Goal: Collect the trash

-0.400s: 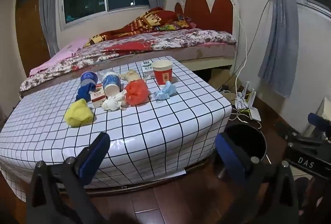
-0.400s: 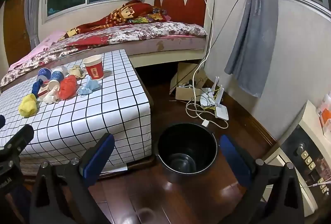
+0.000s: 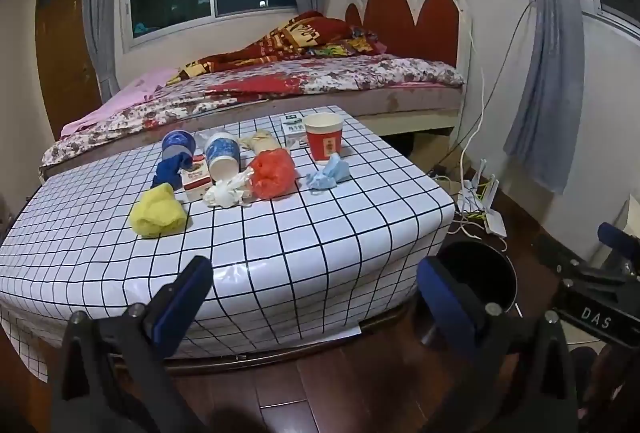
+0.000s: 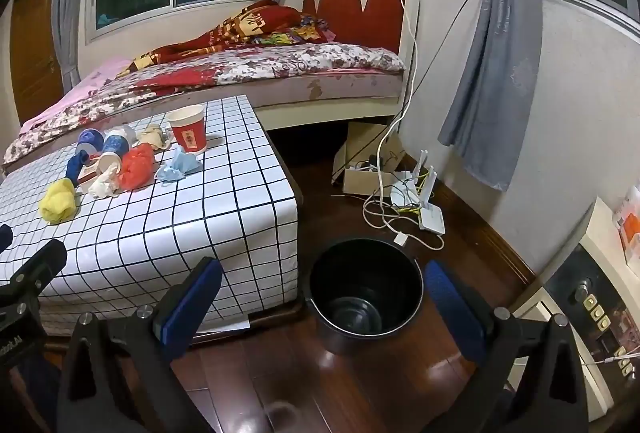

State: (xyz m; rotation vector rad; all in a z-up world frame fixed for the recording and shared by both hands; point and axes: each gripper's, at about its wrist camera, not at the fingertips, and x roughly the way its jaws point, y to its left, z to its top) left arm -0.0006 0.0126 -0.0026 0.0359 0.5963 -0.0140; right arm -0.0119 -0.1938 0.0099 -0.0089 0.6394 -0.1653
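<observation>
Trash lies on a low table (image 3: pixel 340 217) with a white grid cloth: a yellow wad (image 3: pixel 158 211), a red plastic bag (image 3: pixel 274 173), a white crumpled tissue (image 3: pixel 226 193), a light blue wad (image 3: pixel 328 173), a red paper cup (image 3: pixel 324 135) upright, and blue paper cups (image 3: pixel 222 153) lying on their sides. A black bucket (image 4: pixel 366 291) stands on the floor by the table's right corner. My left gripper (image 3: pixel 314 285) hangs open before the table's near edge. My right gripper (image 4: pixel 324 293) is open above the floor, in front of the bucket. Both hold nothing.
A bed (image 3: pixel 320 81) with a red headboard runs behind the table. White routers and loose cables (image 4: pixel 420 201) plus a cardboard box (image 4: pixel 364 169) lie on the dark wood floor by the right wall. A grey curtain (image 4: pixel 492 73) hangs there. A cabinet (image 4: pixel 592 297) stands at far right.
</observation>
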